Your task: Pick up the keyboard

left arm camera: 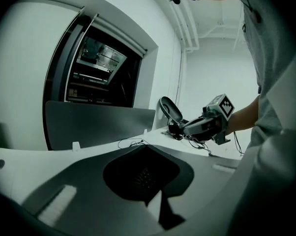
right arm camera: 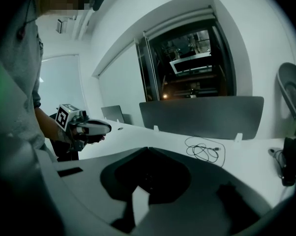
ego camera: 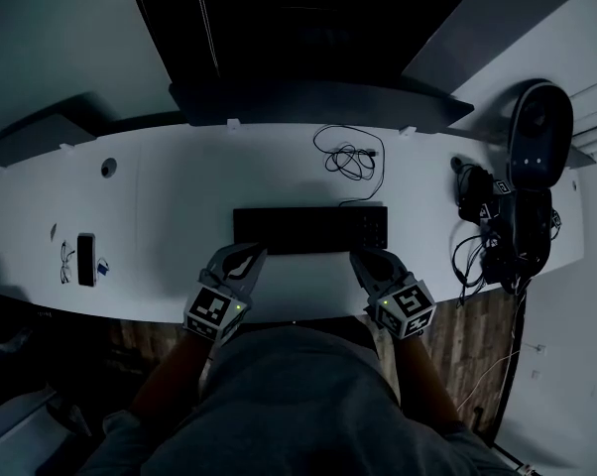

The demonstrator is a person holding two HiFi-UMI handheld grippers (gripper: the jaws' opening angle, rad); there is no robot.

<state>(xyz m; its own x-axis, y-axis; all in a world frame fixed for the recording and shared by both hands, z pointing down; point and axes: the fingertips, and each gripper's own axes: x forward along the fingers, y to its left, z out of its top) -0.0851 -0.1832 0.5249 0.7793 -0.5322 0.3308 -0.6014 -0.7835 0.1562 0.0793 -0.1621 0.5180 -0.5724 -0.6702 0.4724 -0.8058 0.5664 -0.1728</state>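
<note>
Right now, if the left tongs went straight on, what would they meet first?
Most likely the keyboard, at its near left corner; the left tongs point at it from close, though depth is unclear.

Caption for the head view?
Left gripper and right gripper, jaws shut, by the near edge of the keyboard on a white desk.
</note>
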